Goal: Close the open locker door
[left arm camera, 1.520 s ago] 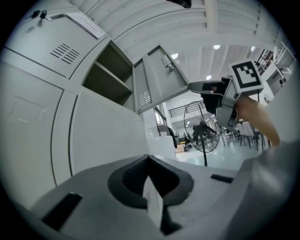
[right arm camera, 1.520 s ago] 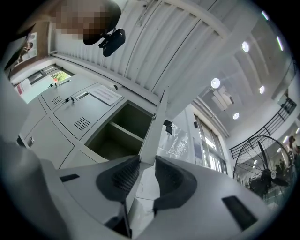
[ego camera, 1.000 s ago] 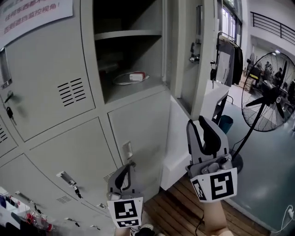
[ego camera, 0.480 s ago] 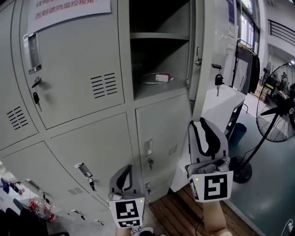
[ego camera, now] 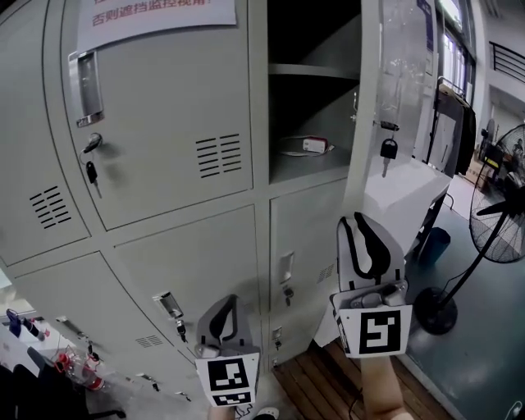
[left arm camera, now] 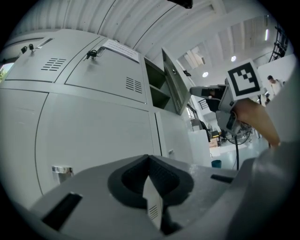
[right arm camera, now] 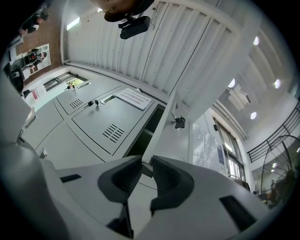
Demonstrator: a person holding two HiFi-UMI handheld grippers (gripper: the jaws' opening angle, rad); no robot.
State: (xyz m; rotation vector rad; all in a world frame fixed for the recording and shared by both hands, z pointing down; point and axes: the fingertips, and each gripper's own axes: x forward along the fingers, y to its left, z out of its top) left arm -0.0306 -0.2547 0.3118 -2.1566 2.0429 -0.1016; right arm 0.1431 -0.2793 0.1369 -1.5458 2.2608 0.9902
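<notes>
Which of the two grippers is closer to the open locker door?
Right. The right gripper sits just below the open locker door, jaws closing with nothing between them. The left gripper is lower, off to the left, before the closed lockers.

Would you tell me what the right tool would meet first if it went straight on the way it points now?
The right tool, jaws closing on nothing, would most likely meet the open locker door at its edge first, though depth is unclear.

A paper sign (ego camera: 156, 12) is stuck on a shut grey door (ego camera: 156, 98), a key (ego camera: 92, 172) is hung under its lock (ego camera: 92, 144), a white box (ego camera: 314, 145) is laid on a shelf (ego camera: 287, 169), and a black fan (ego camera: 502, 212) is stood near a blue bin (ego camera: 435, 244).
</notes>
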